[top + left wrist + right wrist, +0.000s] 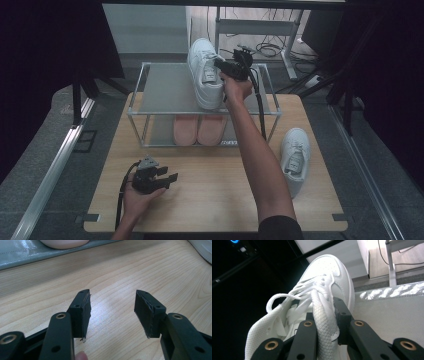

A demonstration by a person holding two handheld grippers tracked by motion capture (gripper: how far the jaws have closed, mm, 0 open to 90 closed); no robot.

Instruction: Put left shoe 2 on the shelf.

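The right gripper [325,322] is clamped on the collar of a white lace-up leather sneaker [204,72], which stands on the top grey shelf of a metal-framed shoe rack [160,90] at twelve o'clock on the wooden table [215,200]. The left gripper [111,312], at seven o'clock, rests with jaws apart.

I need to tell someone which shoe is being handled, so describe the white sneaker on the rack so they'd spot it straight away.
Find the metal shoe rack at the table's far side. On its top shelf lies one white sneaker, toe pointing away, with the right tongs shut on its collar. Unlike its mate on the table and the pink slippers below, it's the one up top.
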